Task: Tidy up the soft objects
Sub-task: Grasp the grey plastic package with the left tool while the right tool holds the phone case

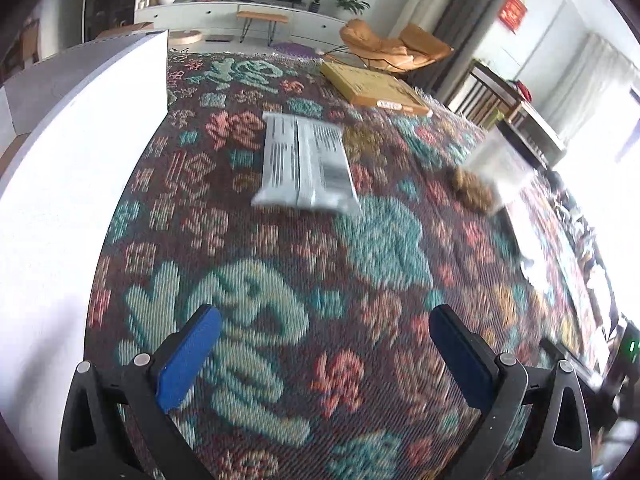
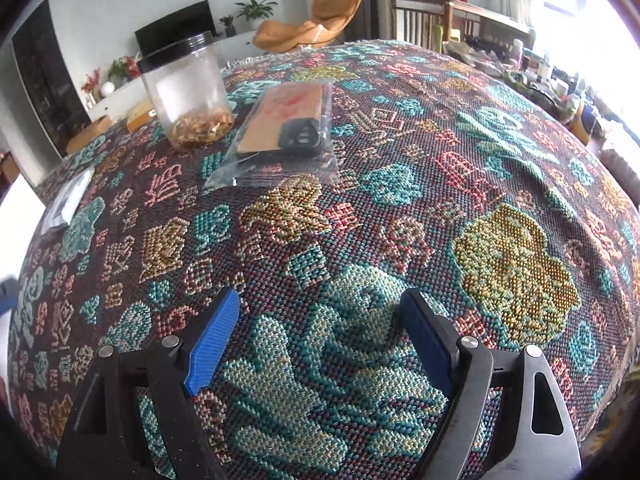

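Left gripper (image 1: 325,354) and right gripper (image 2: 320,342) both spread wide, empty over the woven cloth (image 2: 440,208). Silver packet (image 1: 306,164) and bagged phone case (image 2: 286,128) lying loose beside the jar (image 2: 186,92). Sorting seemingly unfinished.

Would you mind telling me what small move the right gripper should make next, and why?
Probably ease the right gripper forward toward the bagged phone case. Its jaws stand open with only the patterned cloth between them, and that clear bag lies flat just ahead, beside the plastic jar. The left gripper is likewise empty, facing the grey printed pouch.
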Demonstrator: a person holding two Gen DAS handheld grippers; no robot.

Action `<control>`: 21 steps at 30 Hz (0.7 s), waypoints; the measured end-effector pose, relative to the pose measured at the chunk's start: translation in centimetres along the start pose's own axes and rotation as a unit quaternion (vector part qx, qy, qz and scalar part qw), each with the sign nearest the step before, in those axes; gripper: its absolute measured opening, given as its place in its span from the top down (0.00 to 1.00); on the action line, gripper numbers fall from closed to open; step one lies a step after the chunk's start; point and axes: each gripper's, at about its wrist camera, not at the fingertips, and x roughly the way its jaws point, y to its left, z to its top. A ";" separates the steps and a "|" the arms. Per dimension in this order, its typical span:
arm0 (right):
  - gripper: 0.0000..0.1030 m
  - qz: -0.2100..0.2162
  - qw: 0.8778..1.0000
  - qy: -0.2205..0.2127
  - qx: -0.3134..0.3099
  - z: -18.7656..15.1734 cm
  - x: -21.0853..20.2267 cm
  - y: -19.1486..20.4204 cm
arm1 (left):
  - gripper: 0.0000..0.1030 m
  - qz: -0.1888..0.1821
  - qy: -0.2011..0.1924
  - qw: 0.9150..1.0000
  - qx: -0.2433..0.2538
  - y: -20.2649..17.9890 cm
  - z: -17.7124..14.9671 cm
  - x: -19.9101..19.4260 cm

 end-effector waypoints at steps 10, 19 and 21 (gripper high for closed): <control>0.18 0.078 0.995 0.018 0.052 8.9 2.2 -2.9 | 0.01 0.068 0.073 0.993 0.062 -1.4 9.0 9.1; 0.16 0.044 0.993 0.109 -0.008 17.0 12.2 1.6 | 0.00 0.109 0.084 0.986 0.090 -1.4 8.8 10.7; 0.09 0.037 0.994 0.105 -0.013 17.3 13.2 2.4 | 0.00 0.126 0.089 0.981 0.115 -2.0 8.6 11.2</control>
